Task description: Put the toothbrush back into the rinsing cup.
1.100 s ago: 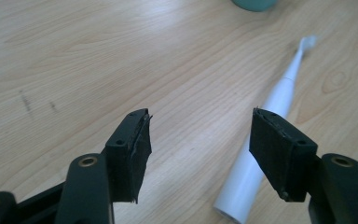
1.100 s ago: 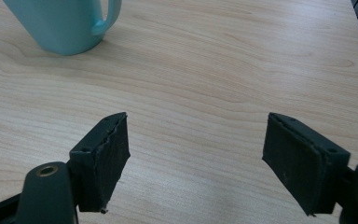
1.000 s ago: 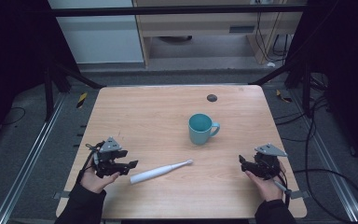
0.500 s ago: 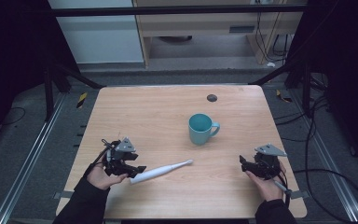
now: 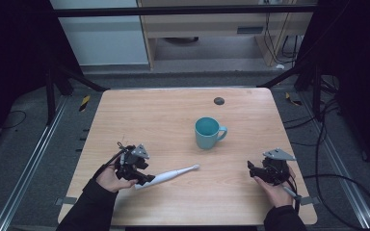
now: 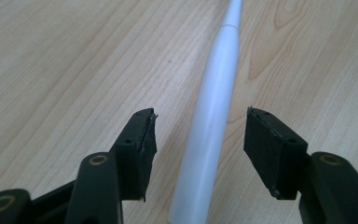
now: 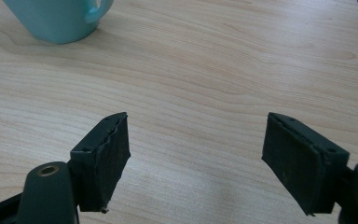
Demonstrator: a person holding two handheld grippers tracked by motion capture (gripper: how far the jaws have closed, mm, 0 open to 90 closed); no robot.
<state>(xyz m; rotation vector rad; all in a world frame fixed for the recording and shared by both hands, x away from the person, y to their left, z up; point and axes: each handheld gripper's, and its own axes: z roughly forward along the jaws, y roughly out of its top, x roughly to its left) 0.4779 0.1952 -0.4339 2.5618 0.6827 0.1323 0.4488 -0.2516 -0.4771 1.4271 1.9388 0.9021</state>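
Observation:
A white electric toothbrush (image 5: 167, 176) lies flat on the wooden table (image 5: 173, 120), its thin head end pointing right. My left gripper (image 5: 142, 179) sits at its thick handle end. In the left gripper view the handle (image 6: 209, 130) runs between the two pads (image 6: 142, 149) with a gap on each side; the jaws have just been closing and stand open. A teal mug (image 5: 208, 132) stands upright right of centre, and its base (image 7: 58, 21) is in the right gripper view. Near the right front corner my right gripper (image 5: 251, 170) rests open over bare wood.
A small dark round disc (image 5: 218, 101) lies near the table's far edge. Dark cables trail on the floor at the right. Metal rails run along both sides of the table.
My left gripper has moved right along the table to the toothbrush's handle end, which now lies between its jaws. The right gripper, the mug and the toothbrush have stayed put.

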